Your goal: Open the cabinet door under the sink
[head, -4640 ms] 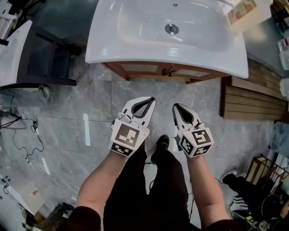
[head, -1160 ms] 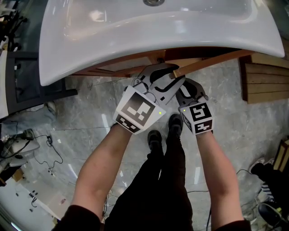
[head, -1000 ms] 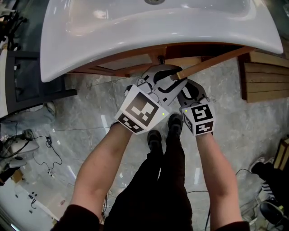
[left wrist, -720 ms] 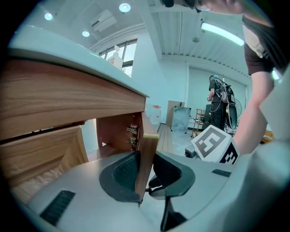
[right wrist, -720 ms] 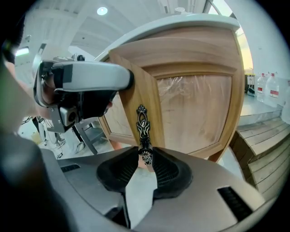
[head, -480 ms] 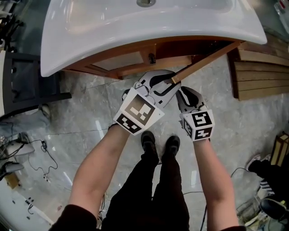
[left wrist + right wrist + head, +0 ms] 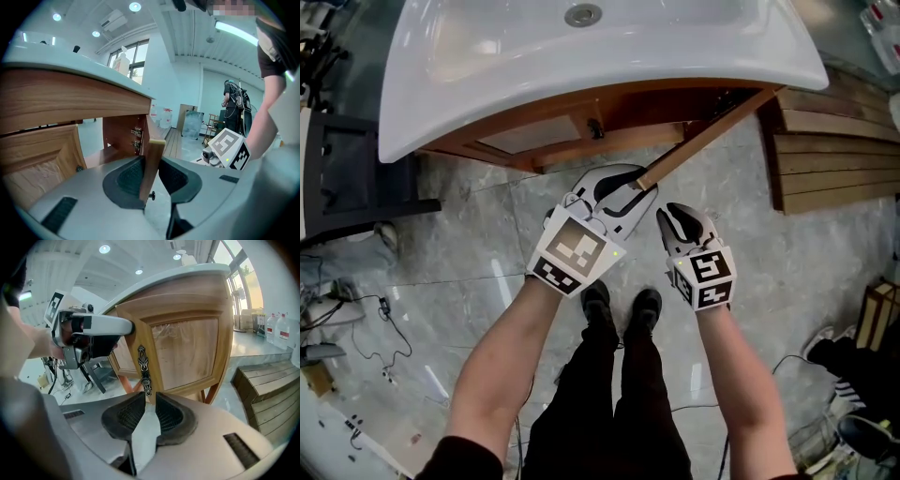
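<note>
Under the white sink (image 7: 581,66), the wooden cabinet's right door (image 7: 712,127) stands swung outward. My left gripper (image 7: 628,183) is shut on that door's free edge. In the left gripper view the door edge (image 7: 152,159) stands upright between the two pads of the left gripper (image 7: 151,173). My right gripper (image 7: 667,217) hangs just right of it, open with nothing between its fingers. In the right gripper view the right gripper (image 7: 149,408) faces the door's front panel (image 7: 187,352) and ornate metal handle (image 7: 144,369), a short way off. The cabinet's left door (image 7: 534,136) is closed.
A slatted wooden platform (image 7: 834,159) lies on the floor at the right. A dark stand (image 7: 337,178) and loose cables (image 7: 337,309) are at the left. The person's feet (image 7: 623,309) stand on grey tiles right behind the grippers. Another person (image 7: 233,105) stands far off.
The right door has swung further out from the cabinet. Both grippers have moved back toward the person, the left one keeping its hold on the door edge.
</note>
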Available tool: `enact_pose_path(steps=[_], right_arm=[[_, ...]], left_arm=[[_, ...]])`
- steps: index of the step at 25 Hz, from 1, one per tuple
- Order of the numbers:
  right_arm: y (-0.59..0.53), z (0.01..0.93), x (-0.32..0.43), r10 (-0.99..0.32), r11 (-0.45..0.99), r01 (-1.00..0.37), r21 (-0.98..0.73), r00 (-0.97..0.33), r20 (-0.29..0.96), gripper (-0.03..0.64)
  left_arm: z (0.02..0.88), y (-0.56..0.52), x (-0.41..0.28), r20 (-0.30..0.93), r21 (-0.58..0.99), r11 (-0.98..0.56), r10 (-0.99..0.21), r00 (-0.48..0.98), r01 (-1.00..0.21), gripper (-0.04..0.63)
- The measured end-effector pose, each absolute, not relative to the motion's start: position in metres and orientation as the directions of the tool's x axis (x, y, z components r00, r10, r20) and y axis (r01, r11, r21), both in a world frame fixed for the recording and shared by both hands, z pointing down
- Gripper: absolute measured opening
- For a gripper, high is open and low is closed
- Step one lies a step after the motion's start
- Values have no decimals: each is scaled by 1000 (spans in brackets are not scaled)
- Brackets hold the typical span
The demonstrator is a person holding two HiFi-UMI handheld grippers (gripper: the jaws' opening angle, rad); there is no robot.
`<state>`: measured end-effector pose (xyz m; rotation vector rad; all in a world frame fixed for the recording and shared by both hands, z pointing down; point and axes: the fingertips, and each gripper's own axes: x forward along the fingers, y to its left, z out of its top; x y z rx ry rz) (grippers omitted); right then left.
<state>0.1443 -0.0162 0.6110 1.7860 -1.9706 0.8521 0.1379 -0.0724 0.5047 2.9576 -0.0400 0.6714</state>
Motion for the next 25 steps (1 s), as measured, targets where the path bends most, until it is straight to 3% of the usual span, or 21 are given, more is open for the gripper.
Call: enact_pose_path(steps=[15, 25], right_arm=[[12, 596, 164, -789, 12, -980, -198, -131, 600, 84], [48, 599, 175, -782, -11, -981, -195, -113, 613, 84]], left_arm=[[517, -20, 141, 479, 135, -990, 26, 877, -45, 108], [505, 25, 164, 451, 156, -987, 108, 886, 42, 129]])
